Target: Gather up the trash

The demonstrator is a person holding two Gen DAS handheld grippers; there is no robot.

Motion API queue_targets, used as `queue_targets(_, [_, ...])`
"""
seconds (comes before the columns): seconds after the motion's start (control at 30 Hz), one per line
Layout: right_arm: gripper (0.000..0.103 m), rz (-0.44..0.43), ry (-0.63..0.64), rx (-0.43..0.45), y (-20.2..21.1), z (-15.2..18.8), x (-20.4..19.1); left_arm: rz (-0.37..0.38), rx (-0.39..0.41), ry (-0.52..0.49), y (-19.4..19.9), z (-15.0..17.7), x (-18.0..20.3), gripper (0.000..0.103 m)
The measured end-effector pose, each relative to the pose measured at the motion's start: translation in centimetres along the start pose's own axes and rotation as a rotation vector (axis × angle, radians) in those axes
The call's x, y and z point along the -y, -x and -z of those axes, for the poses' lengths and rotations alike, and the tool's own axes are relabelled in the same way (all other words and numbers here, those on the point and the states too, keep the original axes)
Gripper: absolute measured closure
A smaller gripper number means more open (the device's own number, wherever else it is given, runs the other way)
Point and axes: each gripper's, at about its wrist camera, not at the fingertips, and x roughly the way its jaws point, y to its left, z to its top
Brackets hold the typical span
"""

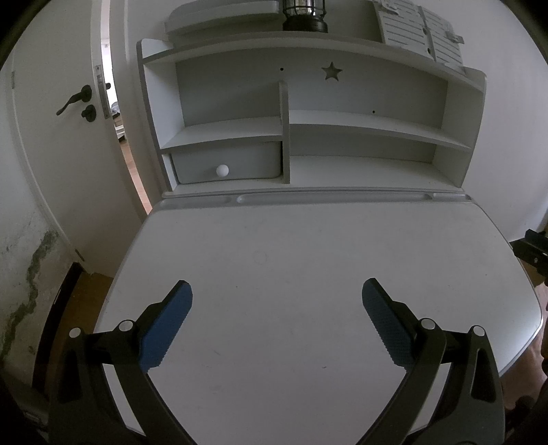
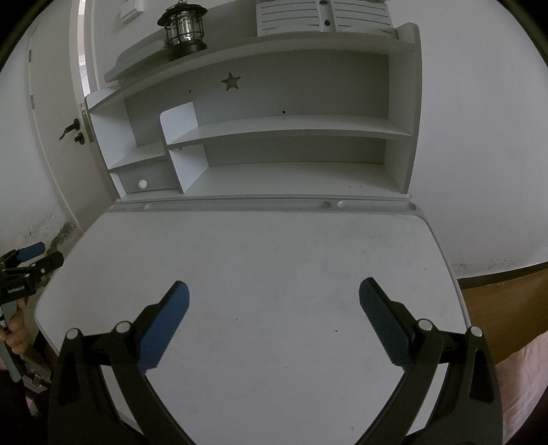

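Your left gripper (image 1: pixel 276 291): spread, holding nothing, above the desk (image 1: pixel 308 246) | your right gripper (image 2: pixel 274 291): spread, likewise | trash: you can't tell where | lantern (image 2: pixel 183 29): top shelf.

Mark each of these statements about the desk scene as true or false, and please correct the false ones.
1. Both grippers are open and hold nothing. True: the left gripper and the right gripper have their blue pads wide apart over the desk top.
2. A black lantern stands on the top shelf of the hutch. True: the lantern stands there.
3. The small drawer is pulled fully out. False: the drawer, with its white round knob, sits in its compartment.
4. A crumpled paper lies between the fingers of the right gripper. False: only bare desk surface shows there.
5. The back panel has a round moon cut-out. False: it is a star cut-out.
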Motion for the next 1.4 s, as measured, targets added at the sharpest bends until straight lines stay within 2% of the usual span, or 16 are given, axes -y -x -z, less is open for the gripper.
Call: queue_targets(1.4, [0.007,-0.001,0.002,-0.002,-0.02,-0.02,-0.24,0.005,-0.007,-0.005,-0.19,-0.02,0.08,0.007])
